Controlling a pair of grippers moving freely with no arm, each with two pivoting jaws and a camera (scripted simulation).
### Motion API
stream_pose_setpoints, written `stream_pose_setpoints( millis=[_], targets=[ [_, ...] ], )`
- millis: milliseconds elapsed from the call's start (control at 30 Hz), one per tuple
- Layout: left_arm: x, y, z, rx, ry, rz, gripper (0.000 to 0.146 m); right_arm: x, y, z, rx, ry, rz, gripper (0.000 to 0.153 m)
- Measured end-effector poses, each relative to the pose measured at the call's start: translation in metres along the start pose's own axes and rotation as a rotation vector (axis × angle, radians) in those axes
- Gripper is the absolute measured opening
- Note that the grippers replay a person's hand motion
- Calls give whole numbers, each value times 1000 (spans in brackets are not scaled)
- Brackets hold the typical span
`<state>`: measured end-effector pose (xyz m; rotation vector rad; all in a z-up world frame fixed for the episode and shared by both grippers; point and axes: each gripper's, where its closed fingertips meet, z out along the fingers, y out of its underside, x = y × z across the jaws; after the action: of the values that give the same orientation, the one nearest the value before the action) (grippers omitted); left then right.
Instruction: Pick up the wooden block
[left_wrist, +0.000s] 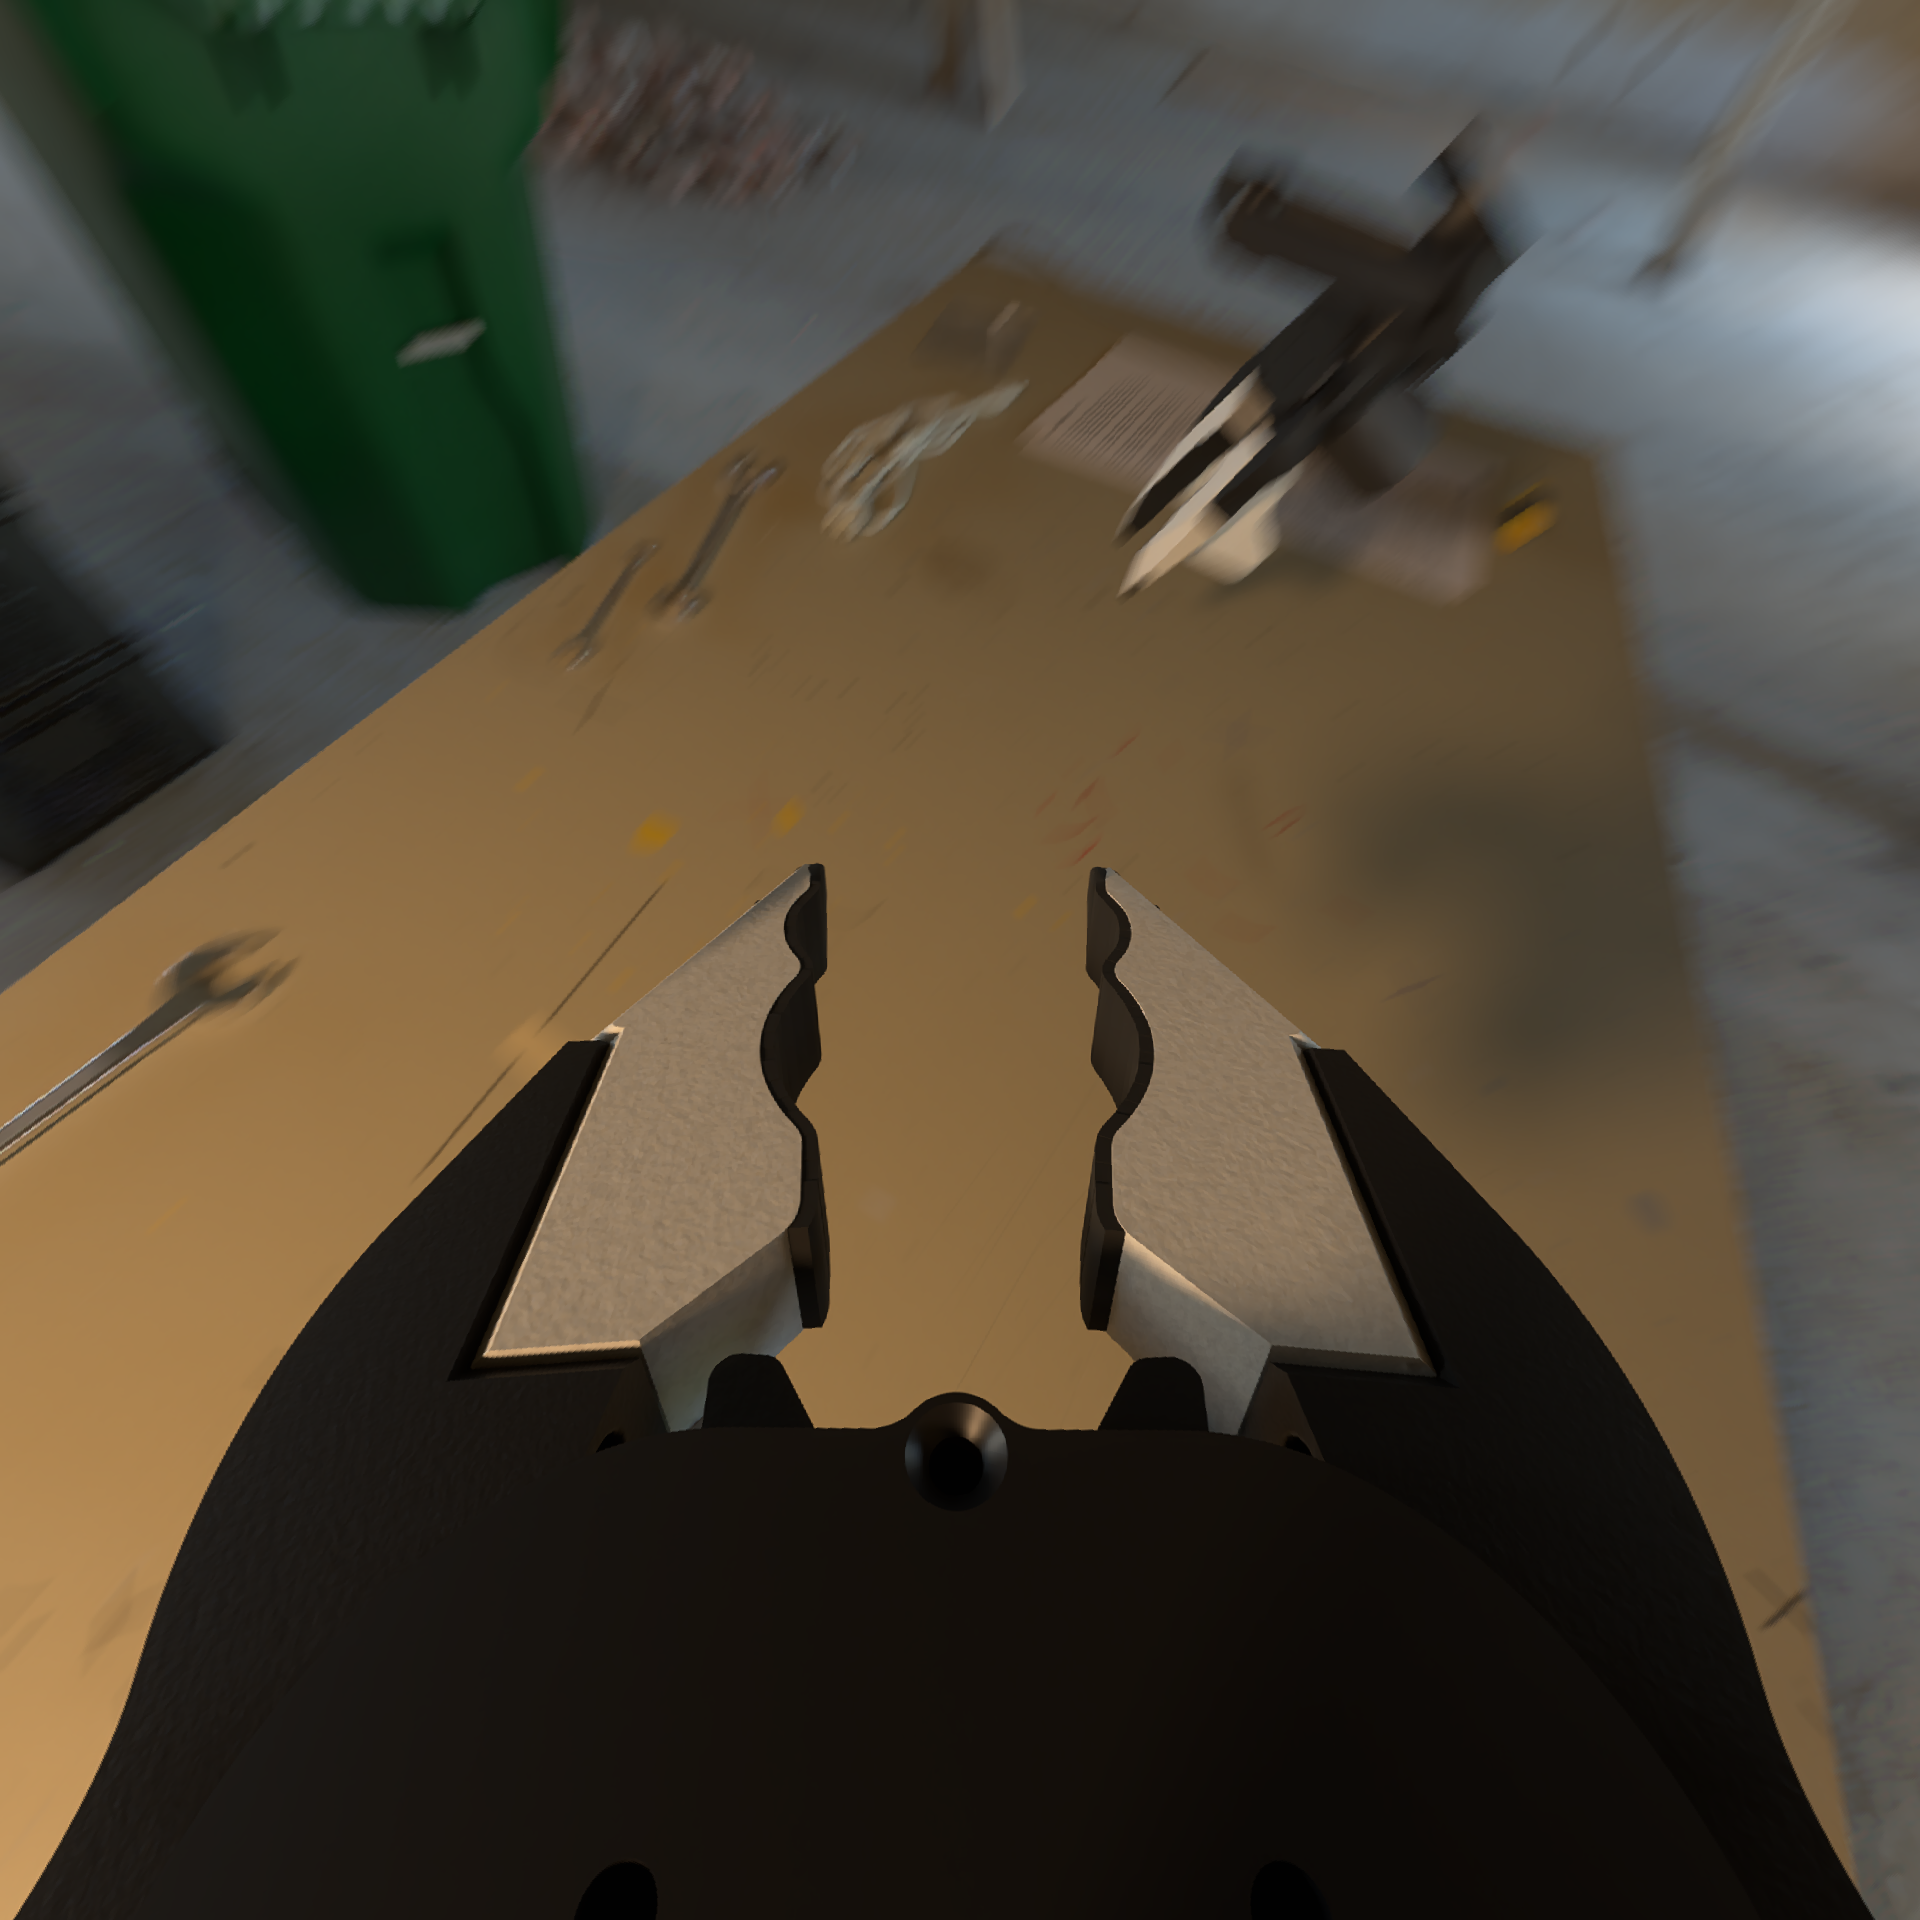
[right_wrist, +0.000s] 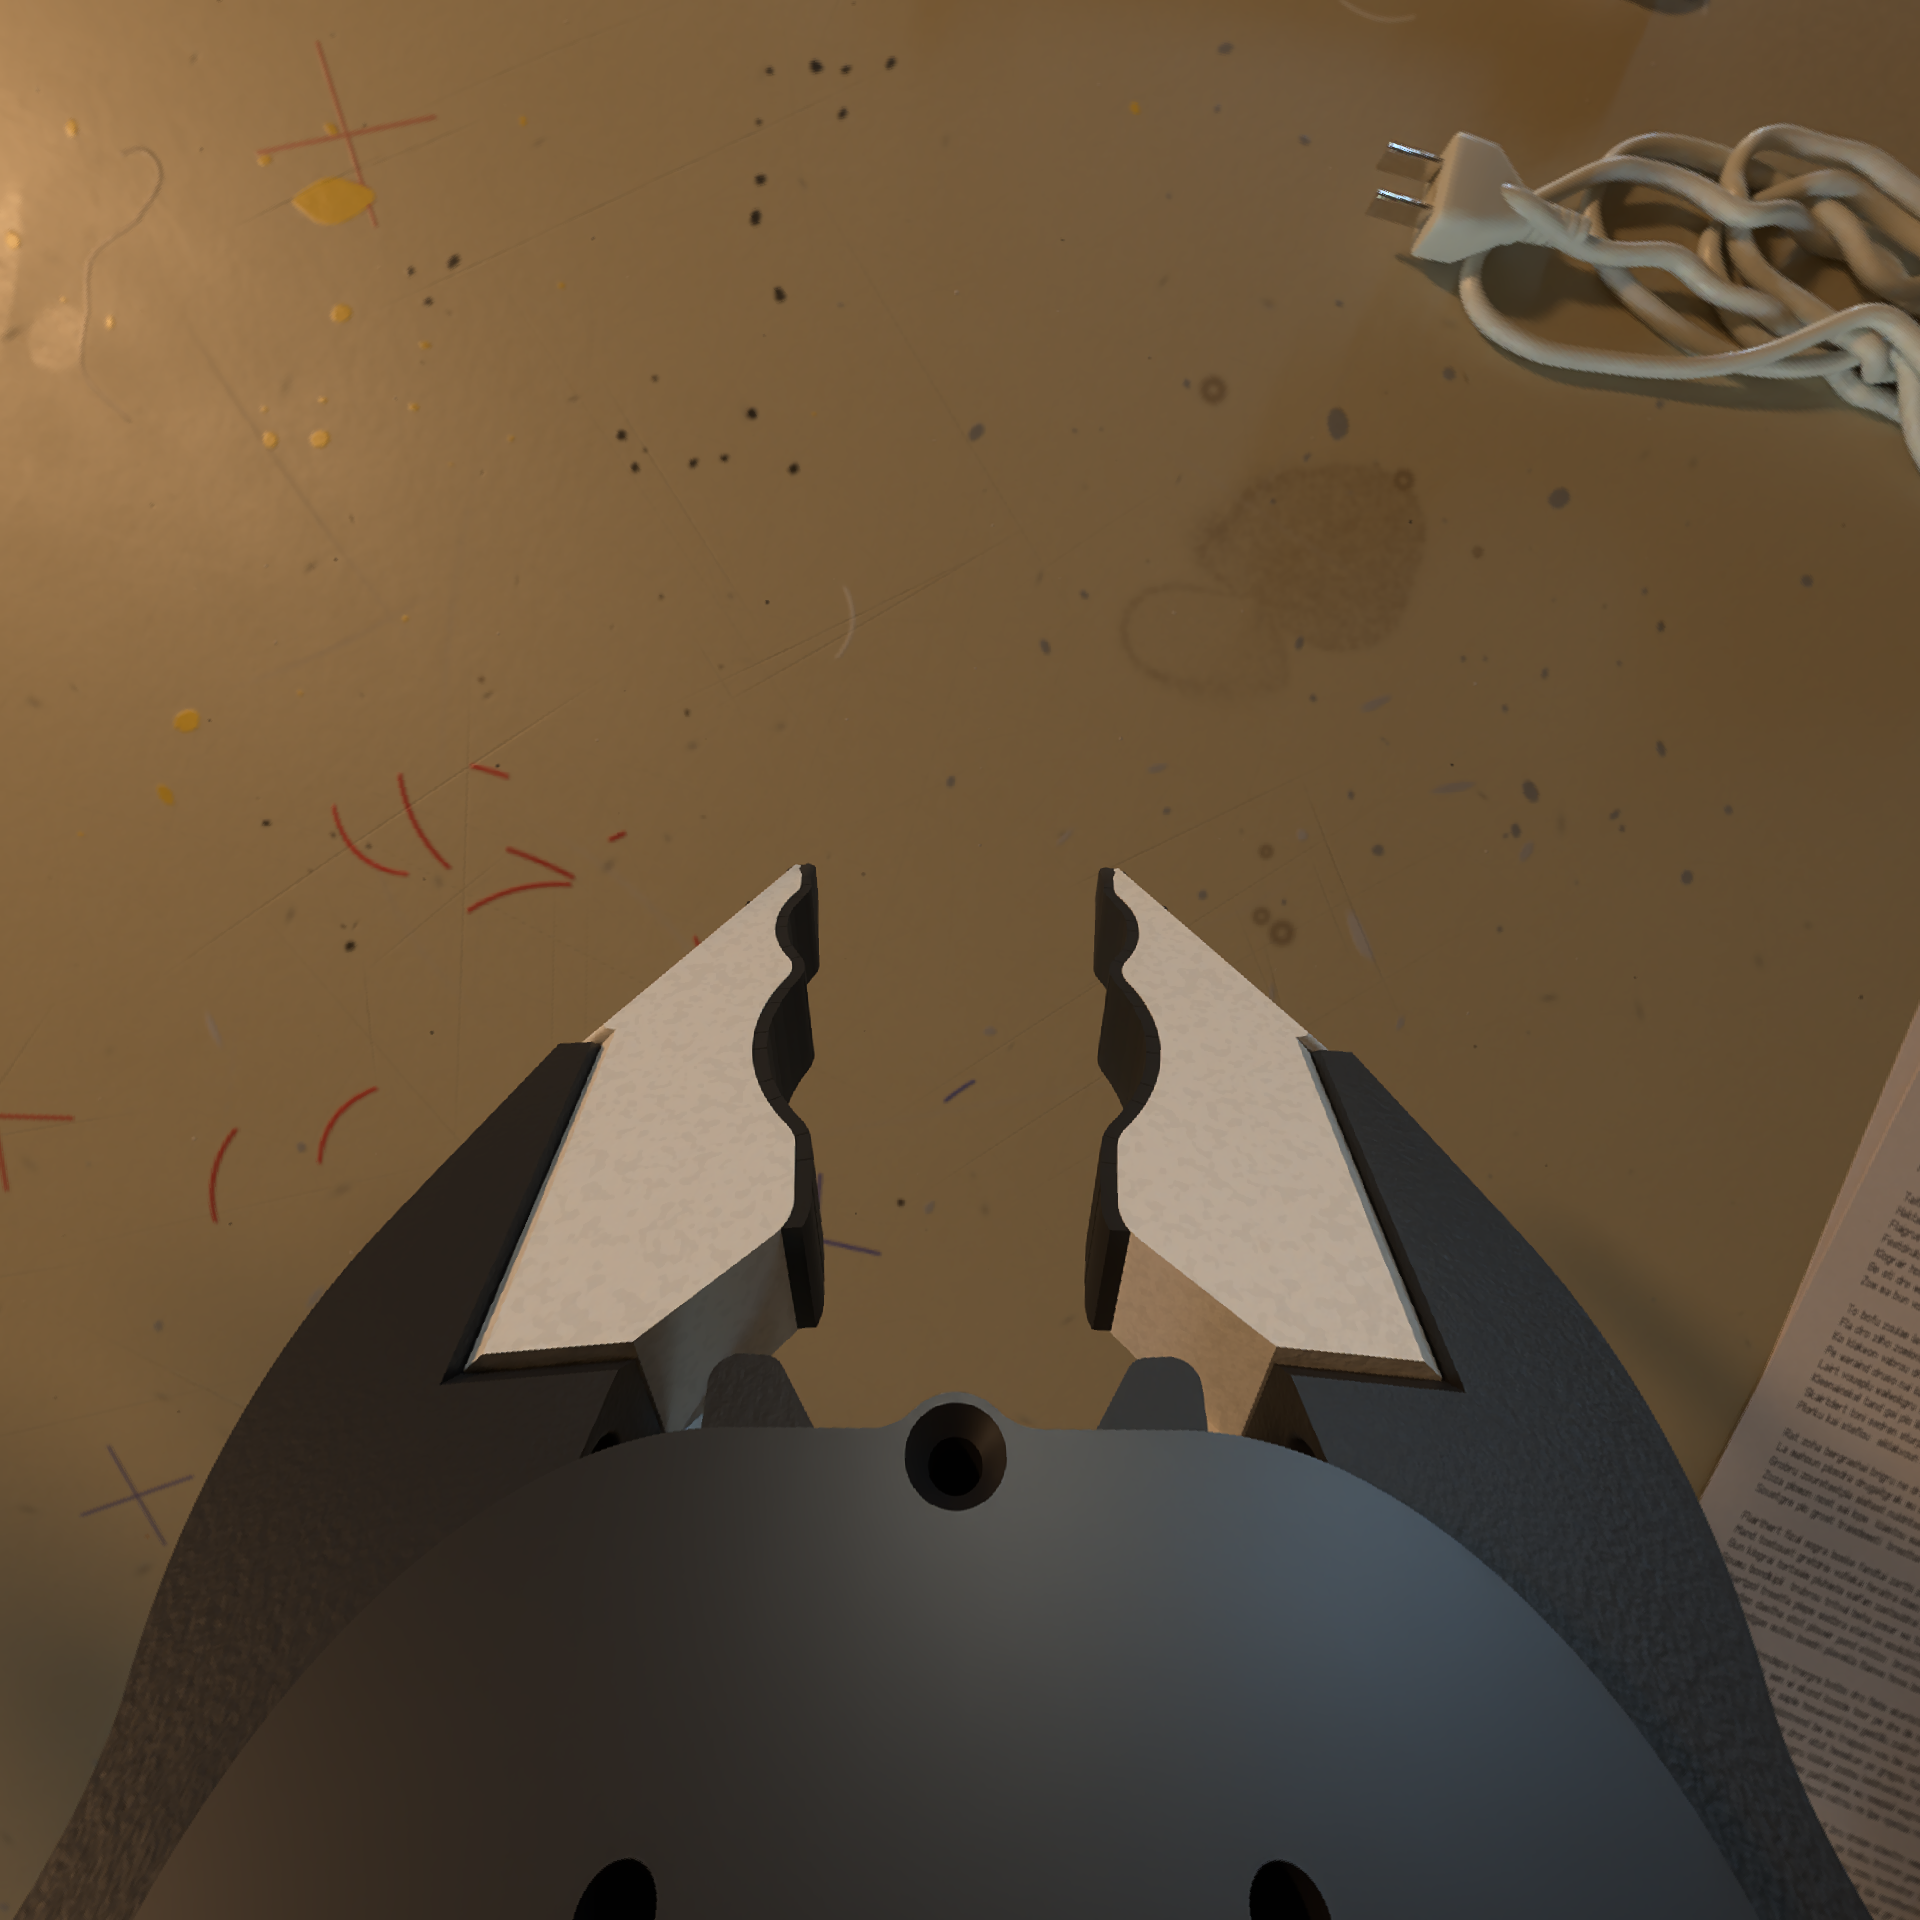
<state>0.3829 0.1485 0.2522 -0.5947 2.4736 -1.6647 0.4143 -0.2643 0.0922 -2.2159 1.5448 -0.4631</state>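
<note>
**Grippers spread over a bare stretch of bench; block unseen**

Workbench (left_wrist: 935, 727) runs long and narrow ahead of the left gripper (left_wrist: 956, 883), whose jaws stand apart with nothing between them. Wrenches (left_wrist: 707, 540) lie near the bench's left edge; a green cabinet (left_wrist: 343, 291) stands beyond it. The right gripper (right_wrist: 956, 883) hangs above open, paint-flecked surface, jaws likewise parted and empty. A coiled white cord (right_wrist: 1683, 260) lies far right, a printed sheet (right_wrist: 1829, 1455) at the right edge. The wooden block shows in neither view.
</note>
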Motion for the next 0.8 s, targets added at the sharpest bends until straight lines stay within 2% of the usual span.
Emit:
stream_pose_setpoints(
  millis=[33,133,200,267,367,433,633,800],
  targets=[
    [-9,14,-8,-81,-88,19,49,-2,0,0,-2,-3,-9,53],
    [-23,56,-24,-304,-165,138,49,-5,0,3,-7,-15,-31,54],
    [-42,73,-32,-393,-298,263,51,-6,1,6,-17,-20,-38,54],
    [-63,90,-35,-462,-410,316,52,-6,3,8,-27,-17,-42,54],
    [-77,118,-31,-595,-374,233,54,-6,4,9,-33,-13,-55,54],
    [-90,136,-27,-635,-361,233,55,-6,5,9,-34,-12,-59,54],
    [-127,205,-37,-892,-410,68,59,-6,7,8,-46,-8,-55,54],
    [-135,222,-26,-907,-365,46,61,-6,4,5,-29,-14,-53,54]
  ],
)
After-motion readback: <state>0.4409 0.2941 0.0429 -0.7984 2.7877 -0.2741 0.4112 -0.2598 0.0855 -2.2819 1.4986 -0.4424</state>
